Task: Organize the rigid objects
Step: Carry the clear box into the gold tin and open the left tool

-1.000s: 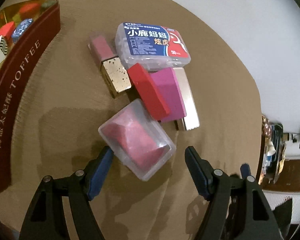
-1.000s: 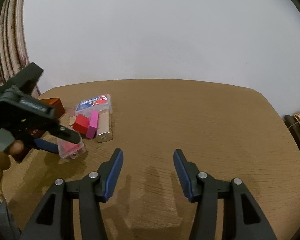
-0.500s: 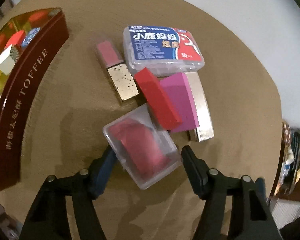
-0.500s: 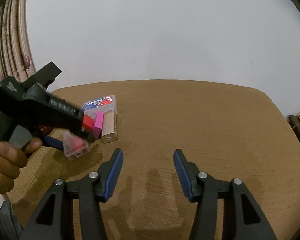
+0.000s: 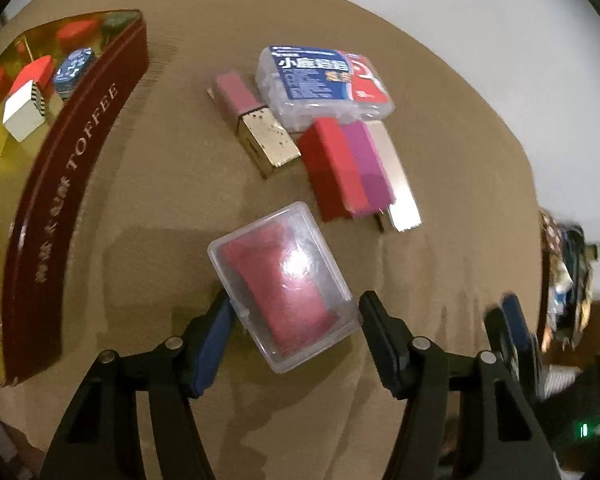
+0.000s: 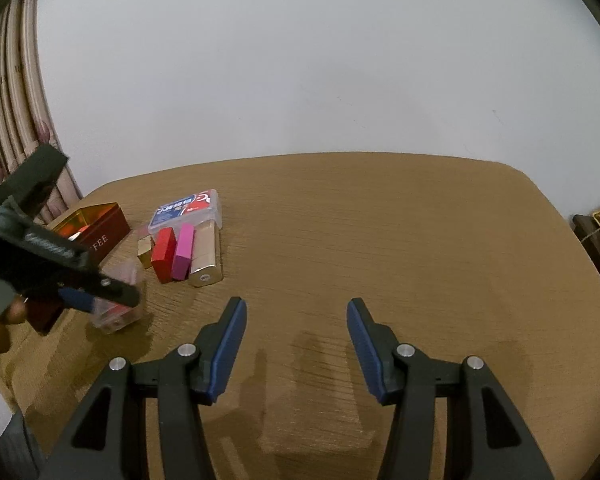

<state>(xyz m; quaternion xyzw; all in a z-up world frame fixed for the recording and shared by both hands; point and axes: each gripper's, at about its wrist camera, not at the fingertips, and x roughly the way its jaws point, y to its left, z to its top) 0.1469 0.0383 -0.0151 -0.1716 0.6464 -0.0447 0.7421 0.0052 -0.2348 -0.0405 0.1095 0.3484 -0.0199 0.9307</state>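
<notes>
As the left gripper is closing, the clear case is sitting between its jaws w/ the left pad touching a corner and the right pad not yet pressing. Case is looking light, stiff, slick plastic, prob. best taken across its short flat sides, not corners. It's lying on the table just right of the tin, near the red block. Right gripper is hanging half-open over bare wood, holding nothing.
</notes>
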